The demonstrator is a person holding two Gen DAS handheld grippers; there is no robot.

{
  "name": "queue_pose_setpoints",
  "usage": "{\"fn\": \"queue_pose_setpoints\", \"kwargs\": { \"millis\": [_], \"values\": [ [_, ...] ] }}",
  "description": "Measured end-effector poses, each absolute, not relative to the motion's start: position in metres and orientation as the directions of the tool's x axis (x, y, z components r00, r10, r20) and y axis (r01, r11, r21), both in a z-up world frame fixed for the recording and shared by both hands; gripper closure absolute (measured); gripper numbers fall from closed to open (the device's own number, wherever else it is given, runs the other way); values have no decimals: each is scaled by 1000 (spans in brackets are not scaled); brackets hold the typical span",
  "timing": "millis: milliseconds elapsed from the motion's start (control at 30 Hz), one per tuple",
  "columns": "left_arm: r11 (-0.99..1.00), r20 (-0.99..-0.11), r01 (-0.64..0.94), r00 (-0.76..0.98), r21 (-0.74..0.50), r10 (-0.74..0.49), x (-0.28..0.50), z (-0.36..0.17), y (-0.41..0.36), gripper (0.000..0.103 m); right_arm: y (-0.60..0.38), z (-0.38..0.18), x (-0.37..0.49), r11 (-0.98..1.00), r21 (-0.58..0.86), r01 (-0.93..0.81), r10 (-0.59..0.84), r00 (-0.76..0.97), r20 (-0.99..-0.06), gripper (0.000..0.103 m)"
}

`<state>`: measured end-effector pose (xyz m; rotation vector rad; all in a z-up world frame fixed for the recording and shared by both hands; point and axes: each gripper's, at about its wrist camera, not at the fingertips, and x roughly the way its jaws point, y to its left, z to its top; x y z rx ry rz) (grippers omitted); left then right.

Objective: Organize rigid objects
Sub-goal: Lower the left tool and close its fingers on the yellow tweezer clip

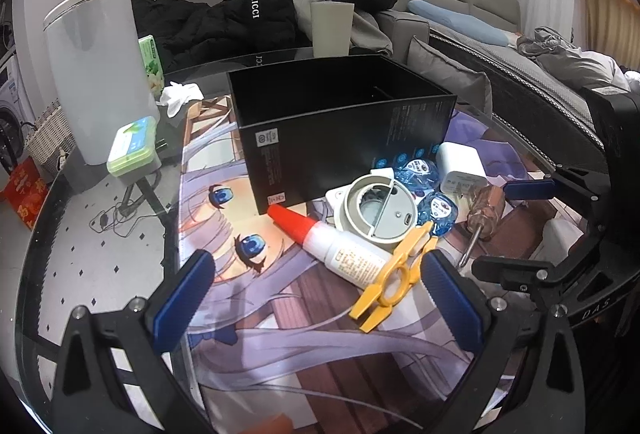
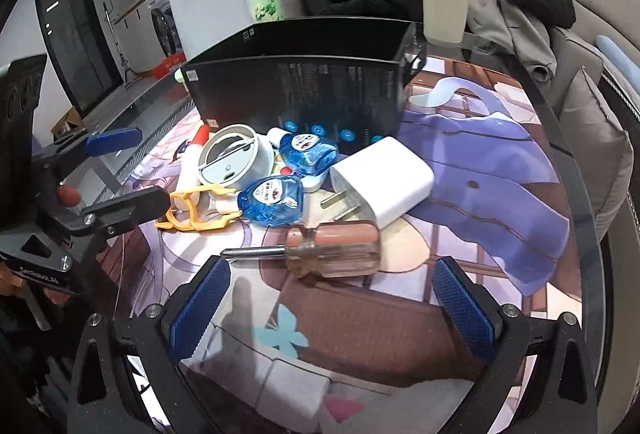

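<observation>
Left claw wide apart, holding nothing, poised above the worktop; right claw likewise wide and empty. Open black box stands upright at centre of the printed mat. Loose items lie clustered in front of the box: red-capped glue bottle on its side, yellow plastic clip touching it, grey round housing, two blue packets, white plug adapter; screwdriver lies flat, just ahead of the right claw.
</observation>
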<state>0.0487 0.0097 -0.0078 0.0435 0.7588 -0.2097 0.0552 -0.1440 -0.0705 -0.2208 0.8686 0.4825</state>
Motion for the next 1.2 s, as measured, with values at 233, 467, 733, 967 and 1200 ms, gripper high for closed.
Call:
{"fn": "queue_pose_setpoints", "kwargs": {
  "millis": [233, 467, 733, 967, 1200],
  "values": [
    [978, -702, 204, 690, -42, -174, 49, -12, 14, 0, -119, -76, 53, 858, -72, -509, 271, 566, -778, 0],
    [980, -720, 194, 674, -43, -165, 50, -17, 12, 0, -115, -75, 46, 845, -72, -530, 301, 583, -755, 17],
    [976, -717, 213, 674, -46, -180, 47, -16, 4, 0, -125, -75, 37, 836, -48, -546, 336, 580, -742, 17],
    [976, -723, 217, 669, -32, -173, 49, -19, -6, 0, -135, -70, 33, 841, -36, -541, 347, 587, -731, 17],
    [982, -738, 175, 653, -69, -168, 53, -24, -12, 0, -145, -63, 31, 848, -14, -530, 359, 594, -720, 17]
  ]
}}
